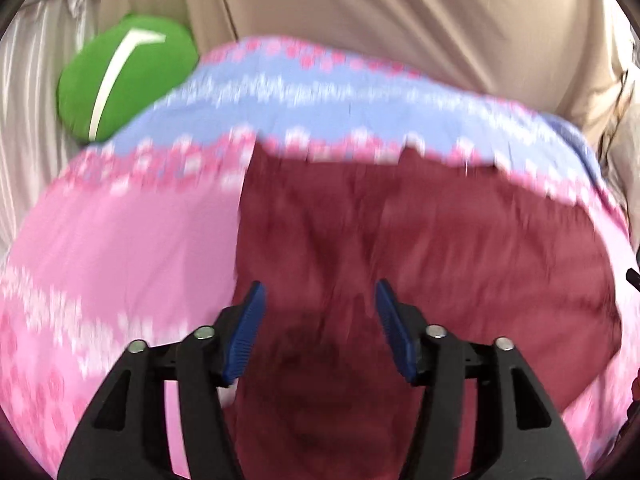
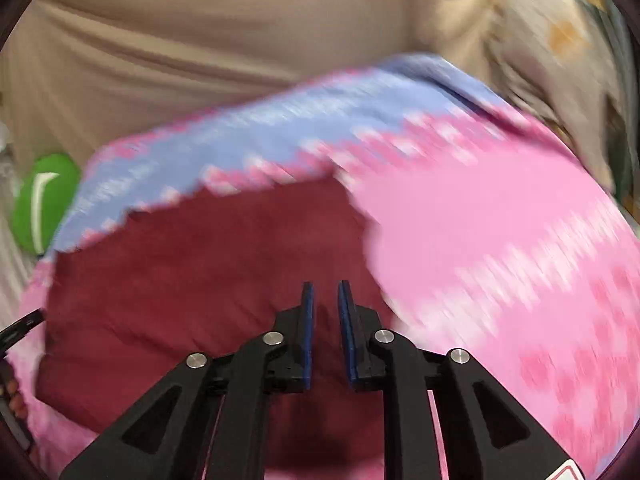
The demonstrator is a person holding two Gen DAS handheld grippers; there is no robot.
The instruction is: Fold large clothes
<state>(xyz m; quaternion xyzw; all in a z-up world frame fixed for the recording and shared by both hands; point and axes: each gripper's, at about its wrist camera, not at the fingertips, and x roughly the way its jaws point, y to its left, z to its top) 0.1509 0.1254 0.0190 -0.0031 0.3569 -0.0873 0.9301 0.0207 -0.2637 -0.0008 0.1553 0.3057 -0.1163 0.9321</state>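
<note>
A dark red garment [image 1: 400, 248] lies spread on a pink and blue patterned cover [image 1: 120, 240]. My left gripper [image 1: 320, 300] is open above the garment's near part, its blue pads [image 1: 248, 332] wide apart and empty. In the right wrist view the same garment [image 2: 200, 264] fills the lower left, on the cover [image 2: 500, 240]. My right gripper [image 2: 325, 300] hovers over the garment with a narrow gap between its pads [image 2: 307, 332] and nothing between them. Both views are blurred by motion.
A green cushion [image 1: 120, 80] with a white stripe lies at the cover's far left; it also shows in the right wrist view [image 2: 44, 200]. Beige fabric [image 1: 360, 12] rises behind the cover. A pale printed cloth [image 2: 560, 40] sits at the far right.
</note>
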